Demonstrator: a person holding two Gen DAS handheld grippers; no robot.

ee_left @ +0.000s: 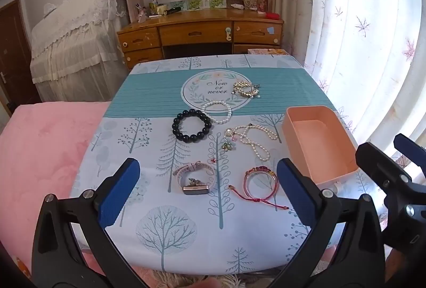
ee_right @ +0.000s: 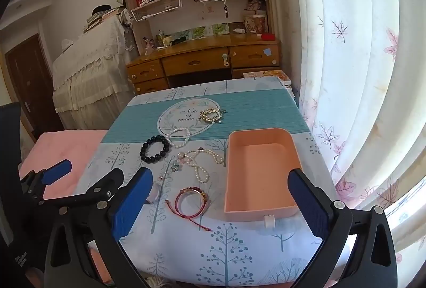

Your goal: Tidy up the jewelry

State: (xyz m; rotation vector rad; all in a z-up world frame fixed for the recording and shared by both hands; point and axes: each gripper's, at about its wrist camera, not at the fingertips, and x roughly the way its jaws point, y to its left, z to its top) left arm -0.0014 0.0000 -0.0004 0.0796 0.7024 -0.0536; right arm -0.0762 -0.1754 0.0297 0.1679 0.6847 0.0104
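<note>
Jewelry lies spread on the tree-print tablecloth (ee_left: 186, 234). A pink watch (ee_left: 194, 179), a red cord bracelet (ee_left: 262, 180), a black bead bracelet (ee_left: 192, 126), a white pearl bracelet (ee_left: 217, 112), a pearl necklace (ee_left: 255, 140) and a gold bracelet (ee_left: 246, 89) are there. An empty pink box (ee_left: 318, 139) stands at the right; it also shows in the right wrist view (ee_right: 259, 173). My left gripper (ee_left: 207, 189) is open above the watch and the cord bracelet. My right gripper (ee_right: 221, 201) is open, empty, before the box and the cord bracelet (ee_right: 190, 201).
A pink blanket (ee_left: 40, 149) lies left of the table. A wooden desk (ee_left: 199, 32) with bookshelves stands behind it, a lace-covered piece of furniture (ee_left: 74, 43) to its left. White curtains (ee_left: 359, 35) hang close along the right side.
</note>
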